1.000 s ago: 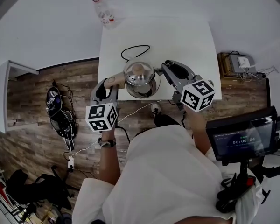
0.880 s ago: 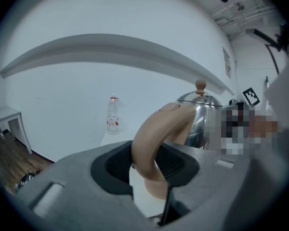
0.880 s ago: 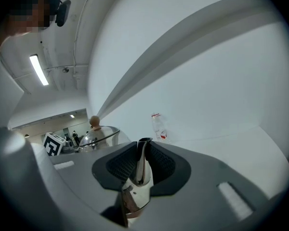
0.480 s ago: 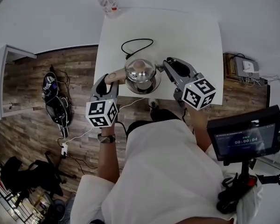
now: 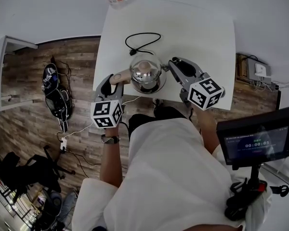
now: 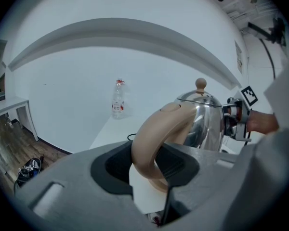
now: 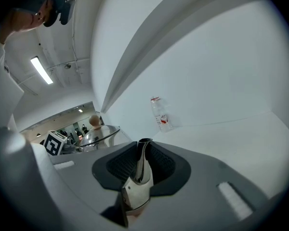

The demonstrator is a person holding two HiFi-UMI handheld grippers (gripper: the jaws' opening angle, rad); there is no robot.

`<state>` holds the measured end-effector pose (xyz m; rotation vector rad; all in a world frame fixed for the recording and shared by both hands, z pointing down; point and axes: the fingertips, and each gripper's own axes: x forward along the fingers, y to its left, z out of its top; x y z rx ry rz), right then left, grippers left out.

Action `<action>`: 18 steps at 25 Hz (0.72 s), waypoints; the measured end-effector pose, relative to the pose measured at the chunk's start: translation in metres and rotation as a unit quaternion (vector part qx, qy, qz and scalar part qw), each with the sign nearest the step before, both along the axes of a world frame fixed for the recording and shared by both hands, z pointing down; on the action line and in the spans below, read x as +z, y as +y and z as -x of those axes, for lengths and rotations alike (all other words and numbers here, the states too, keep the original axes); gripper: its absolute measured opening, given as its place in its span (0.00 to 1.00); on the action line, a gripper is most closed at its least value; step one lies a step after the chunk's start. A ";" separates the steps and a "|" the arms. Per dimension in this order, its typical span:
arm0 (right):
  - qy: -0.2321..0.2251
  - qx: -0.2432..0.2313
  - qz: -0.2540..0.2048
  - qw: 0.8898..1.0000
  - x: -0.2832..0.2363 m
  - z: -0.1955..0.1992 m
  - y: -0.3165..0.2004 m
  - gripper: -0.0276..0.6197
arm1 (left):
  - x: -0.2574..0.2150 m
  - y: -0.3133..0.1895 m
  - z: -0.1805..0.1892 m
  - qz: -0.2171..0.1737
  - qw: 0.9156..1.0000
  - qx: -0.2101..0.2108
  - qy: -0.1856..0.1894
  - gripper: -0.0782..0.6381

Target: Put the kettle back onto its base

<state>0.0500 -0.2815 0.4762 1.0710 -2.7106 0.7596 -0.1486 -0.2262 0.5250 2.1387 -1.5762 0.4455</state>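
Left hand-held gripper [image 6: 154, 170] clamps kettle [image 5: 145, 74] handle [image 6: 151, 136]; right hand-held gripper [image 7: 138, 174], seemingly, spout [image 7: 143, 159].

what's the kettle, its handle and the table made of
Kettle: polished metal, likely stainless steel; its body and spout mirror the room. Handle: beige, smooth and matte, probably plastic. Table: flat white, no grain or glare; laminate or painted board, the look leaves it open.

Timer 00:00:05, rt-side monitor [image 5: 253, 141]
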 end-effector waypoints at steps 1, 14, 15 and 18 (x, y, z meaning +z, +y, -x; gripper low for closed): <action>0.000 -0.001 0.002 1.000 0.004 0.000 -0.002 0.15 | 0.004 -0.001 -0.001 0.003 1.000 -0.001 -0.001 0.31; 0.019 -0.012 0.031 0.999 0.043 -0.003 -0.007 0.15 | 0.042 -0.001 -0.005 0.040 0.999 0.008 -0.005 0.31; 0.020 -0.012 0.032 0.999 0.045 -0.003 -0.007 0.15 | 0.044 -0.001 -0.005 0.043 0.999 0.008 -0.004 0.31; 0.016 -0.013 0.028 0.999 0.048 -0.003 -0.008 0.15 | 0.047 0.000 -0.006 0.044 0.999 0.003 -0.002 0.32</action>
